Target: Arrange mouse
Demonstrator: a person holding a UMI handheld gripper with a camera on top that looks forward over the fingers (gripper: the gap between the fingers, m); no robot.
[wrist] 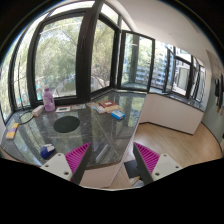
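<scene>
My hand-held gripper is released: its two fingers stand well apart, each with a ribbed magenta pad on its inner face, and nothing sits between them. I hold it raised above the near end of the glass-topped counter, so the fingers hang over the counter's near corner and the pale floor beside it.

Just beyond my left finger a small blue and white object lies near the counter's edge; I cannot make out what it is. Farther along the glass sits a dark round flat thing, perhaps a mat or disc, its surface too dim to read. The mouse I am here for I cannot pick out with certainty; no shape on the glass reads clearly as one.

Past the disc stands a pink translucent plastic bottle, upright, near the windows; whether it holds anything I cannot tell. To the other side of the glass lies a small light-blue box-like object, and just behind it a flat brown and white stack, maybe books or boxes, too small to tell apart. A yellowish item shows at the counter's far left edge, partly cut off.

Beyond the counter, tall dark-framed windows wrap around the room, with green trees outside them and a wooden floor stretching away beyond my right finger.
</scene>
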